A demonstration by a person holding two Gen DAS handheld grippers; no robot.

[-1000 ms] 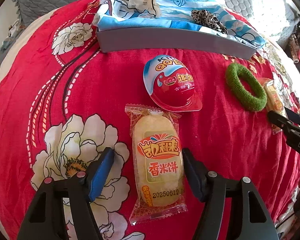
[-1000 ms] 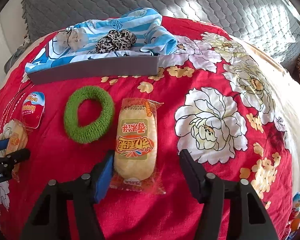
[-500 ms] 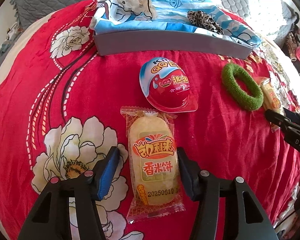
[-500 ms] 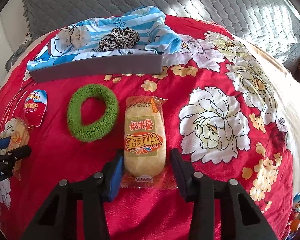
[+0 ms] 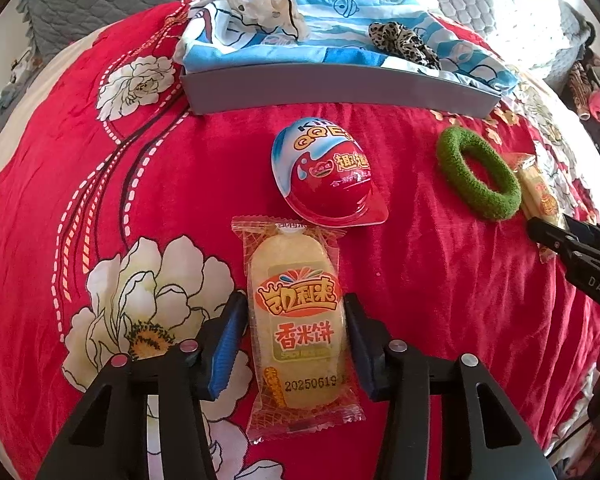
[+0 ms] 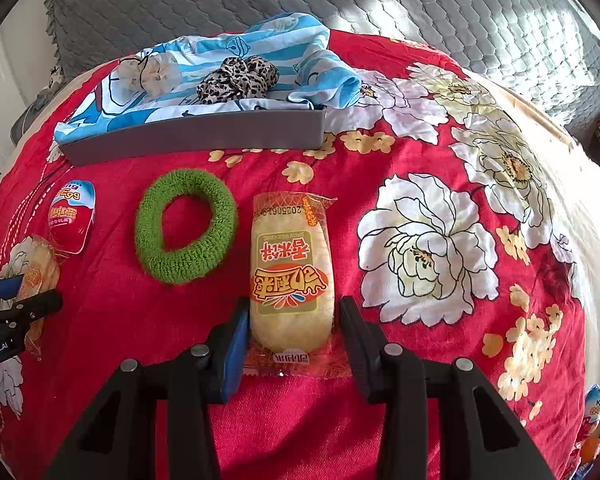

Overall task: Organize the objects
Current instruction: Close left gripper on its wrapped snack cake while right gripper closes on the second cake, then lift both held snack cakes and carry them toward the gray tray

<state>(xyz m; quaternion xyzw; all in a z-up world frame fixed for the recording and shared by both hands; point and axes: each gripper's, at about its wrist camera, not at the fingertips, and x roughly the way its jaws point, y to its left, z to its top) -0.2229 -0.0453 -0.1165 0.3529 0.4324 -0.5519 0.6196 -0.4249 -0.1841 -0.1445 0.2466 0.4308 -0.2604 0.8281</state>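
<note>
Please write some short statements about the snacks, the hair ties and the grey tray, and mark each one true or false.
1. Each gripper has a rice cracker pack between its fingers. True: left gripper around one rice cracker pack, right gripper around the other pack.
2. The green hair tie lies in the grey tray. False: it lies on the red bedspread, in front of the tray.
3. A leopard scrunchie lies on the blue cloth in the tray. True.
4. The egg-shaped snack is in the left gripper. False: it lies free beyond that gripper's pack.
</note>
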